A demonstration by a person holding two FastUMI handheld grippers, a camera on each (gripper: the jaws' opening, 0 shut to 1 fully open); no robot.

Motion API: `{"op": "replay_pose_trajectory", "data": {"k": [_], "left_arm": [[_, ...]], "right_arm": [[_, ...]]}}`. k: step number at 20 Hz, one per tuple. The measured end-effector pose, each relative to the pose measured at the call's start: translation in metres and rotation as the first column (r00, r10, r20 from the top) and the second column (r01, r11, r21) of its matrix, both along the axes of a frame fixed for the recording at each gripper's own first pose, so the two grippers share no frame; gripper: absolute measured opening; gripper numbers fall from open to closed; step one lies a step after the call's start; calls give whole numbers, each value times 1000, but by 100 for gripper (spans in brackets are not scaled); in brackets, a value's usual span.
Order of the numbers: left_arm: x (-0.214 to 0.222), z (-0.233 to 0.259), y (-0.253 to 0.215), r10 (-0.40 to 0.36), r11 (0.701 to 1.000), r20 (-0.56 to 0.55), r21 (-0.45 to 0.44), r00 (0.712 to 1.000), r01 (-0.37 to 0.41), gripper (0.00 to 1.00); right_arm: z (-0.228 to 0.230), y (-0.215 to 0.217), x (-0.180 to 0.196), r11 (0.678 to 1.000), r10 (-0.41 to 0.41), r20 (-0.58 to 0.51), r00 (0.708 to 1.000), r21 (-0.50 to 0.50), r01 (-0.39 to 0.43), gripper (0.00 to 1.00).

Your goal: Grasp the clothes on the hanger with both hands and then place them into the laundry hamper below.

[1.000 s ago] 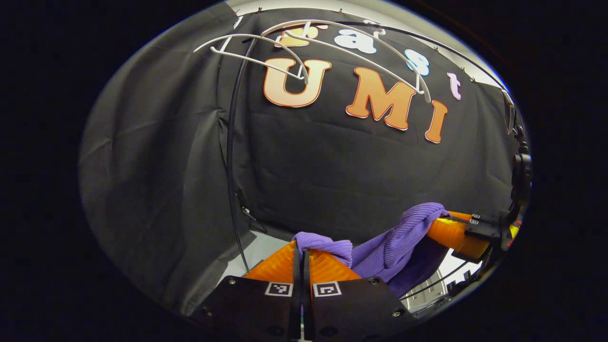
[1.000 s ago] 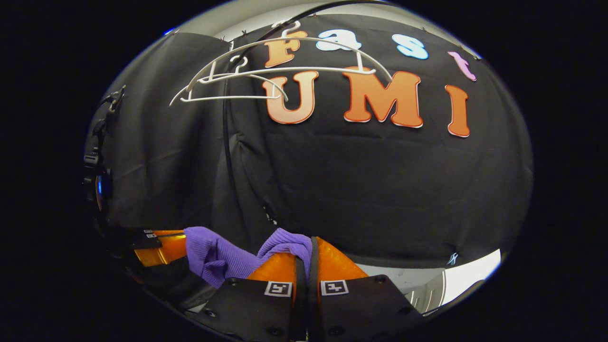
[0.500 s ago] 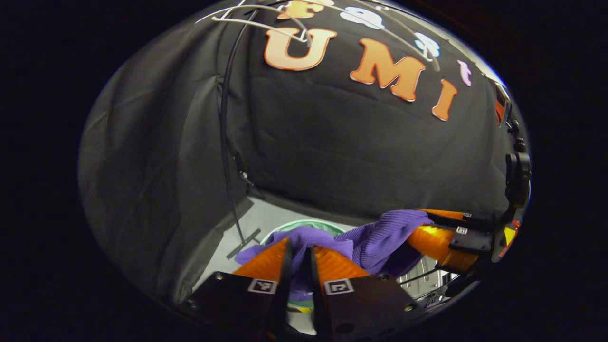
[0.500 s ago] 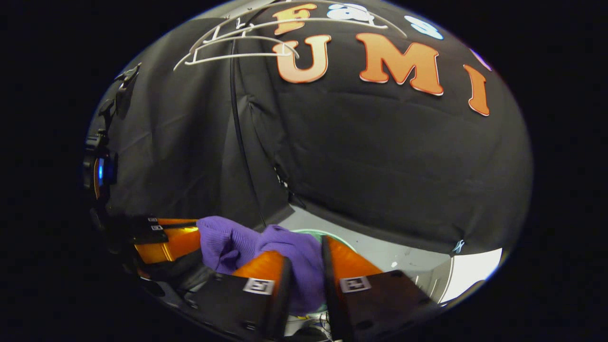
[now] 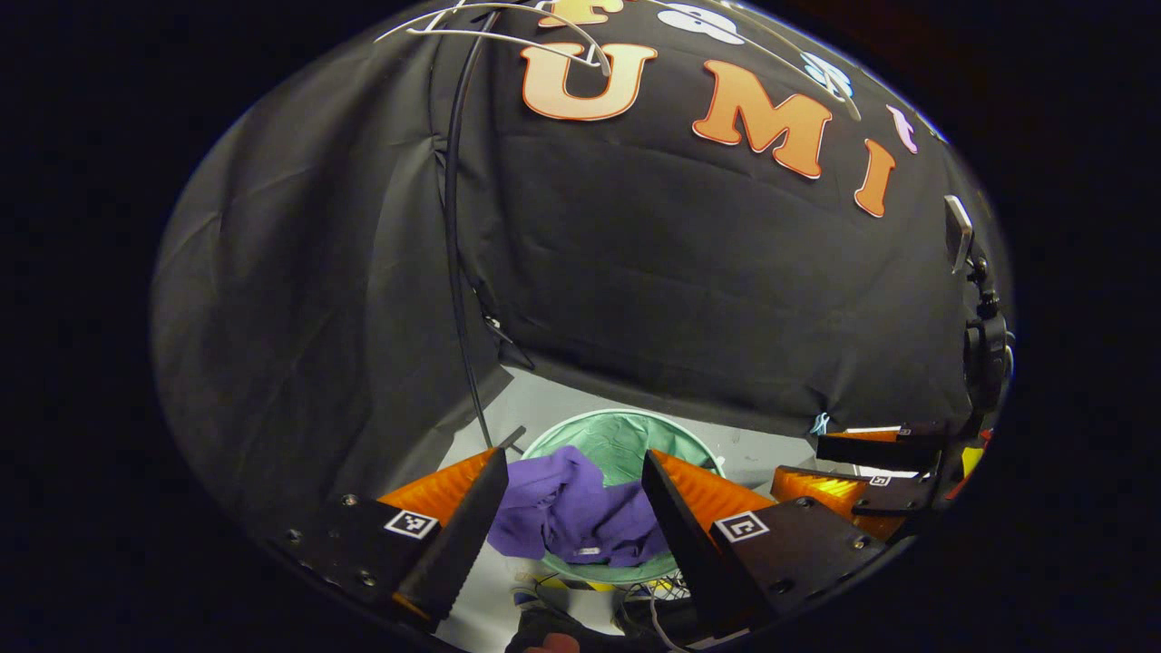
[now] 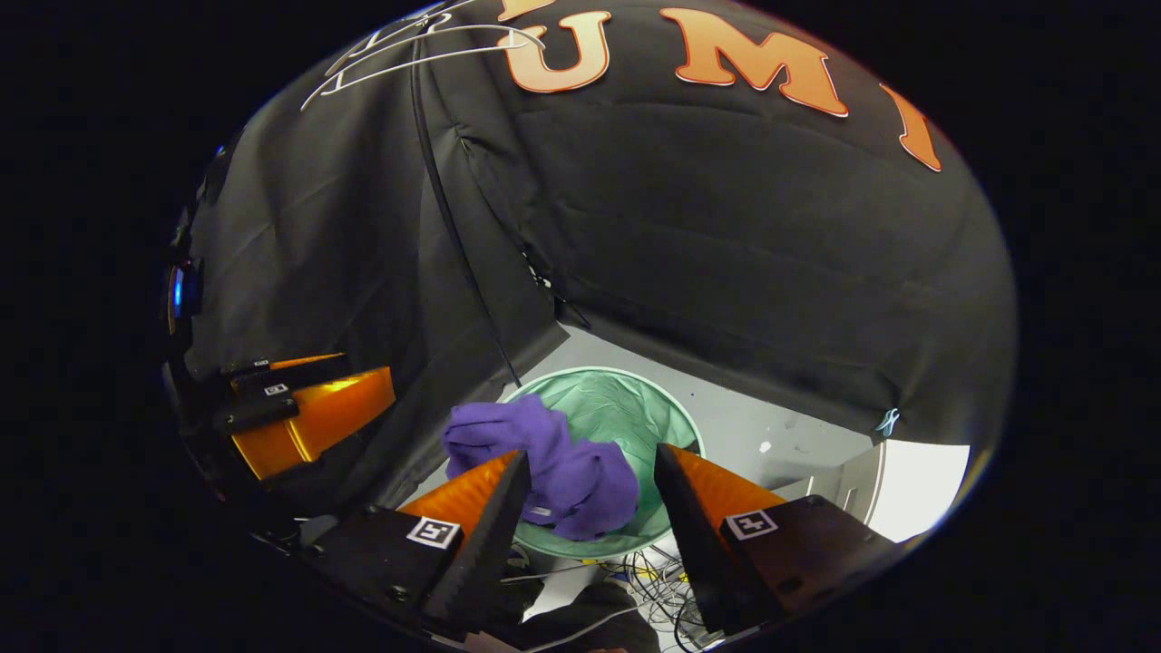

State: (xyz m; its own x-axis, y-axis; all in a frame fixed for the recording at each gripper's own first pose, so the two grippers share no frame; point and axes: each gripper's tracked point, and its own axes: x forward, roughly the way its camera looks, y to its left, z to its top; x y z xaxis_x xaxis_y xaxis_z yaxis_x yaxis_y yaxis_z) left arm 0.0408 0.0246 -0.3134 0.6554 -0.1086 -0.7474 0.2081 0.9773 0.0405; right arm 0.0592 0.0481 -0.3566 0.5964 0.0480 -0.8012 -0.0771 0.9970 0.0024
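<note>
- Both my jaws are spread wide, nothing between the fingers of either one.
- My left gripper [image 5: 567,481] hangs above the laundry hamper [image 5: 676,433]; the purple garment [image 5: 567,512] shows through the gap between its fingers, down below, not touching them.
- My right gripper [image 6: 588,476] is also above the hamper [image 6: 667,413], jaws apart; the garment [image 6: 553,467] shows in its gap too, well under the fingertips.
- Garment is a crumpled purple knit heap inside the hamper, against the near-left part of the rim in the right gripper view, draped a bit over that edge.
- A small pale label shows on the garment near its lower edge; too small to tell more.
- Hamper is round, pale green, with a lighter rim, standing on the light floor [image 6: 771,435] close to where the black cloth wall [image 6: 726,236] meets it.
- In the left gripper view my right gripper [image 5: 871,472] shows at the right edge, fingers parted, empty.
- In the right gripper view my left gripper [image 6: 313,408] shows at the left edge, off to the side of the hamper, not touching the garment.
- White hangers [image 5: 508,32] hang bare at the top, high above the hamper; also seen in the right gripper view [image 6: 426,50].
- A thin black pole [image 5: 453,245] runs from the hangers down to the floor beside the hamper.
- Loose cables [image 6: 635,571] lie on the floor at the near side of the hamper.
</note>
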Motion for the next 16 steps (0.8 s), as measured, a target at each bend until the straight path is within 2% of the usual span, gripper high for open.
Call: {"op": "replay_pose_trajectory", "data": {"k": [5,9,13,16], "left_arm": [[6,7,-5,4,1000,20,-25,1000,-3,96],[14,29,-4,12,1000,77,-26,997,-10,96],[21,64,-6,34,999,159,-47,987,-26,96],[28,101,-10,48,996,246,-82,968,-28,96]], "right_arm": [[7,0,2,1000,-15,33,999,6,14,91],[38,0,12,1000,-25,125,992,7,24,91],[83,-1,24,999,-34,240,970,6,33,91],[125,5,32,999,-38,333,942,17,34,90]]}}
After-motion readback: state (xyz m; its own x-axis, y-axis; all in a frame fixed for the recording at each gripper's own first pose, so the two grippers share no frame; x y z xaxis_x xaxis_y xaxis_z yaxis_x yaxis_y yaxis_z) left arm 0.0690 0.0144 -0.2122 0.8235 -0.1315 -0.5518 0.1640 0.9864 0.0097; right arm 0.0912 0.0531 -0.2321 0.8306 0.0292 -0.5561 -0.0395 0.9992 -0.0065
